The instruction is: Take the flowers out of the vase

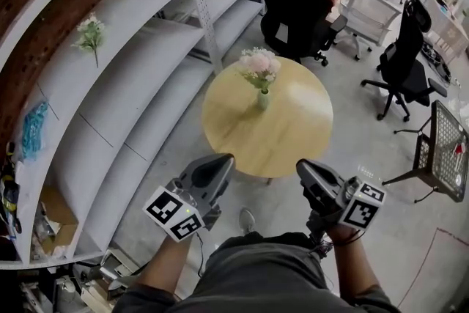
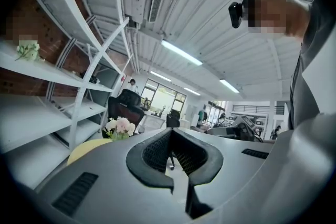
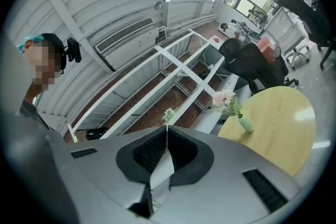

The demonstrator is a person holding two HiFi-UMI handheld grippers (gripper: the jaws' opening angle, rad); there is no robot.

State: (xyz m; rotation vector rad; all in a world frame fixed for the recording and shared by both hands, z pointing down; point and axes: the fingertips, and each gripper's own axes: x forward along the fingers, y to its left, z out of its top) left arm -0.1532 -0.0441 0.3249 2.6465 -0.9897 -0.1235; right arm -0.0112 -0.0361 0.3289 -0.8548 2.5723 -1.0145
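A bunch of pink and white flowers (image 1: 259, 67) stands upright in a small pale green vase (image 1: 262, 100) on a round wooden table (image 1: 293, 135). My left gripper (image 1: 220, 166) and right gripper (image 1: 306, 174) are held side by side short of the table's near edge, both pointing toward it and well away from the vase. Both are shut and empty. The left gripper view has the gripper (image 2: 171, 131) with the flowers (image 2: 119, 126) far off to its left. In the right gripper view the gripper (image 3: 167, 127) has the flowers (image 3: 226, 99) and vase (image 3: 245, 123) off to its right.
White shelving (image 1: 139, 77) runs along the left, with another small flower bunch (image 1: 91, 33) lying on a shelf. Black office chairs (image 1: 297, 0) (image 1: 407, 59) and a white chair (image 1: 366, 11) stand beyond the table. A wire basket stand (image 1: 443, 150) is at the right.
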